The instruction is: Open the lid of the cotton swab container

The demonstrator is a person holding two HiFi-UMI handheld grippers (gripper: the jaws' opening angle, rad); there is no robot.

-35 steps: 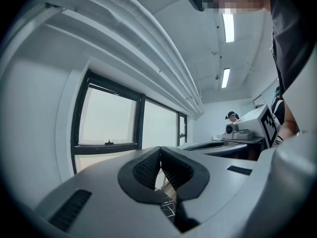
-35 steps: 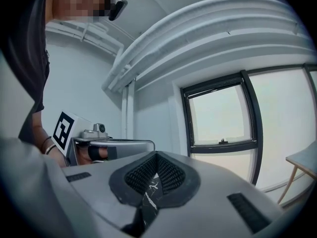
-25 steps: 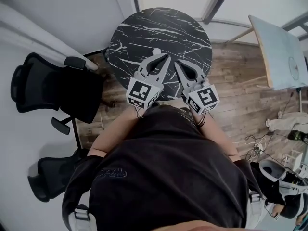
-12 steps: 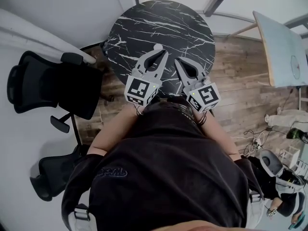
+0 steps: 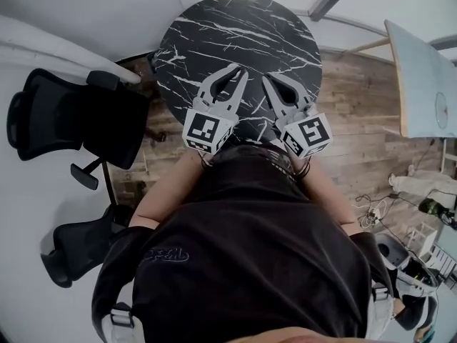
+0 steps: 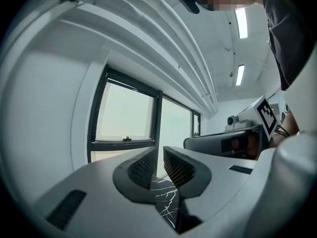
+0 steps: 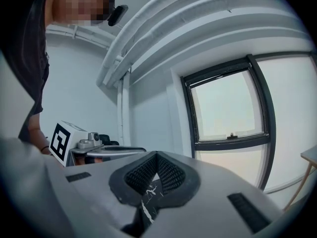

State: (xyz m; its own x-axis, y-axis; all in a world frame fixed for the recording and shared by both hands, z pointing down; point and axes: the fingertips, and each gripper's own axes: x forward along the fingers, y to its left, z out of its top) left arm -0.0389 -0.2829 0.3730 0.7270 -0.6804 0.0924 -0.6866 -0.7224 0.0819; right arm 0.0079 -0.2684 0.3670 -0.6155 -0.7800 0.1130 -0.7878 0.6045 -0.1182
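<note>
No cotton swab container can be made out in any view. My left gripper (image 5: 237, 68) and right gripper (image 5: 268, 77) hang side by side over the near half of the round black marble table (image 5: 235, 27), pointing away from the person. In the left gripper view, the left gripper (image 6: 158, 156) has just been opening: a narrow gap shows between its ribbed pads, with nothing in it. In the right gripper view, the right gripper (image 7: 157, 156) has its pads meeting at the tips and holds nothing.
Two black office chairs (image 5: 71, 120) (image 5: 78, 252) stand left of the table. A pale tabletop (image 5: 421, 77) stands at the right over wooden floor (image 5: 357, 127). Both gripper views look level toward a white wall with windows (image 6: 124, 118).
Both grippers have moved farther out over the table. The left jaws have parted slightly. A small white thing seen by the left fingertips earlier no longer shows.
</note>
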